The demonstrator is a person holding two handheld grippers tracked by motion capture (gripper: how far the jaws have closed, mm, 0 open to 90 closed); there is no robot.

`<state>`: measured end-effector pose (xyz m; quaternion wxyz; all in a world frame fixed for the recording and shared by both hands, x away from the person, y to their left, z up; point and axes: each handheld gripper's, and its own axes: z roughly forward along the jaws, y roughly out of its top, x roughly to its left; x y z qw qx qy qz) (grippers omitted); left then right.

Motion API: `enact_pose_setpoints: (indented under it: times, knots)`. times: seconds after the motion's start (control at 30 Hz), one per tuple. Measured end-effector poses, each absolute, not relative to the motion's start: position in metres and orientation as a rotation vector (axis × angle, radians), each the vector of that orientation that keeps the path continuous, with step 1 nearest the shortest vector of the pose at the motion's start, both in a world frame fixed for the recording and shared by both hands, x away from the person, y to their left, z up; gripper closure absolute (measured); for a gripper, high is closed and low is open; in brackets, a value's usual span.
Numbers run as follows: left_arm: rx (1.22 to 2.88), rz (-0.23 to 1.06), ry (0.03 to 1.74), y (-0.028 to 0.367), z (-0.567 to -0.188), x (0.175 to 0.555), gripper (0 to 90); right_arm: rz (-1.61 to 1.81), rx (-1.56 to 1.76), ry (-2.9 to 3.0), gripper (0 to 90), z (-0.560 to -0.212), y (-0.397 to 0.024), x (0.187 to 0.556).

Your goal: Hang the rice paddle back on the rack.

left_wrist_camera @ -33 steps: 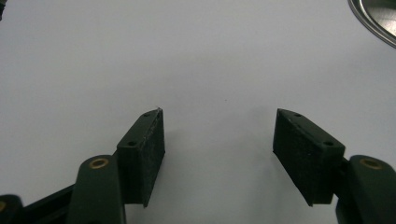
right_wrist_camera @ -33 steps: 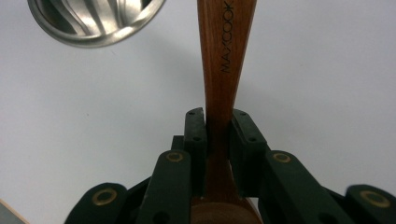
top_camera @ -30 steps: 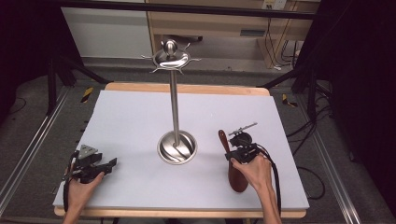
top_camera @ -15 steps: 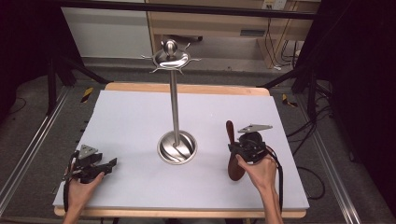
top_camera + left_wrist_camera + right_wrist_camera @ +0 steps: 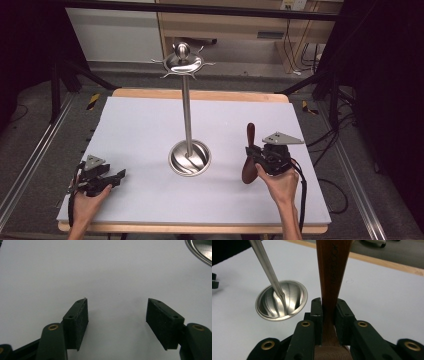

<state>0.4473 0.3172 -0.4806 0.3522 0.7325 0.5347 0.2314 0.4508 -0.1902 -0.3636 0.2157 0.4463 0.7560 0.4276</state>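
Over at the left the left gripper (image 5: 107,179) sits low on the white table (image 5: 140,125), its fingers (image 5: 77,320) spread wide with nothing but bare matte surface between them. In the middle stands a polished steel utensil stand (image 5: 188,125): a slim straight rod rising out of a shallow round dished base, crowned by a disc with small curved hooks sticking out around it. To the right, the right gripper (image 5: 256,156) has its fingers (image 5: 315,315) clamped tight on the narrow neck of a dark wooden spoon (image 5: 249,155), smooth reddish-brown with lettering pressed into the handle; the handle points away from the person and the rounded bowl end hangs nearer the hand, just above the table. This looks like the carrying step, spoon picked up and not yet hung. Next, I would guess, the handle's end must be raised to the stand's top and hooked there, which calls for a steady tilt and a careful approach past the thin rod.
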Motion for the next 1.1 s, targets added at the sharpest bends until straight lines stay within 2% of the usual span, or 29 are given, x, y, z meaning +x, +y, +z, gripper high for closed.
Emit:
enact_pose_setpoints:
  times: [0.73,1.1]
  knots:
    - [1.896,0.6,1.379,0.316,-0.48,0.447,33.5,1.458,1.085,1.919,78.5,-0.346,-0.187,0.438]
    - [1.902,0.597,1.377,0.316,-0.48,0.447,33.6,1.518,1.025,1.887,78.5,-0.33,-0.172,0.44]
